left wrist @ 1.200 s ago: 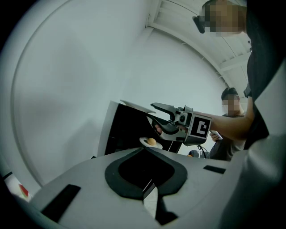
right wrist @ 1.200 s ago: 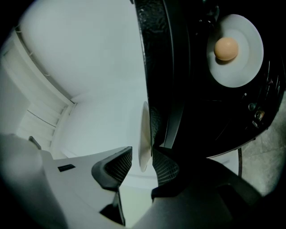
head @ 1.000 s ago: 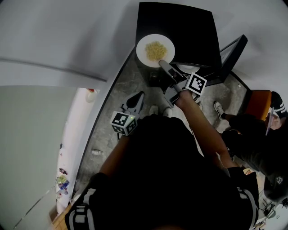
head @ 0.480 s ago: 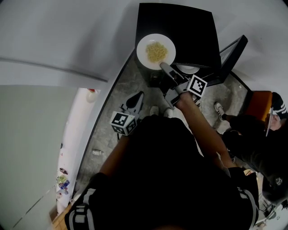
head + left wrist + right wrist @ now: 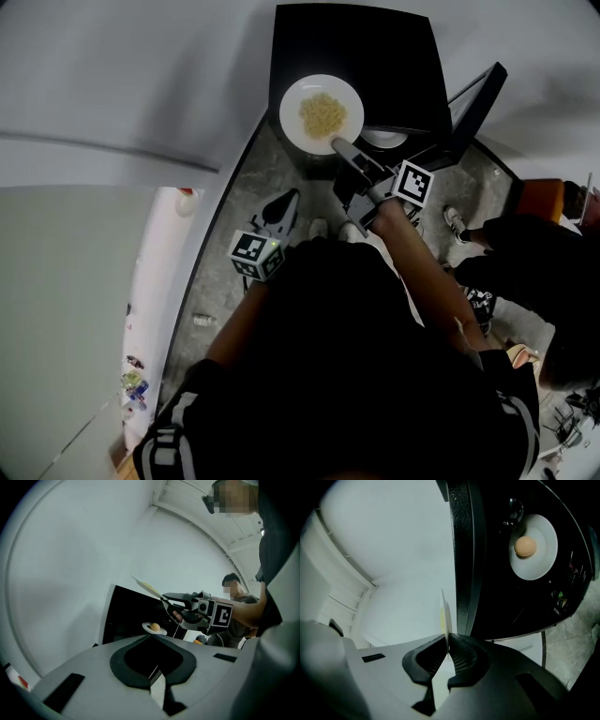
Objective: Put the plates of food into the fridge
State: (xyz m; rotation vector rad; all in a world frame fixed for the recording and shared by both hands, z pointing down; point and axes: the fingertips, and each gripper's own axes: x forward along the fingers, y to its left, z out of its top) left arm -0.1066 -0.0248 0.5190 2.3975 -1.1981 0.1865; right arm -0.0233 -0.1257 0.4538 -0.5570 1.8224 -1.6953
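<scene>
A white plate of yellow food (image 5: 322, 114) hangs at the front left corner of the black fridge (image 5: 356, 56). My right gripper (image 5: 337, 145) is shut on its near rim. Its jaws have just been closing, with the rim between them. In the right gripper view the plate (image 5: 445, 613) shows edge-on between the pads of the right gripper (image 5: 448, 641). A second plate (image 5: 541, 564) with a round tan piece of food (image 5: 525, 546) sits inside the fridge. My left gripper (image 5: 289, 197) hangs lower, shut and holding nothing, with its tips (image 5: 151, 637) pointing at the fridge.
The fridge door (image 5: 473, 108) stands open to the right. A white wall (image 5: 141, 84) runs close along the fridge's left side. Another person (image 5: 525, 272) stands at the right, near an orange object (image 5: 536, 199). Grey stone floor (image 5: 234, 225) lies below.
The right gripper's jaws closed on the plate's rim, and the plate shifted slightly toward me relative to the fridge. The left gripper stayed where it was.
</scene>
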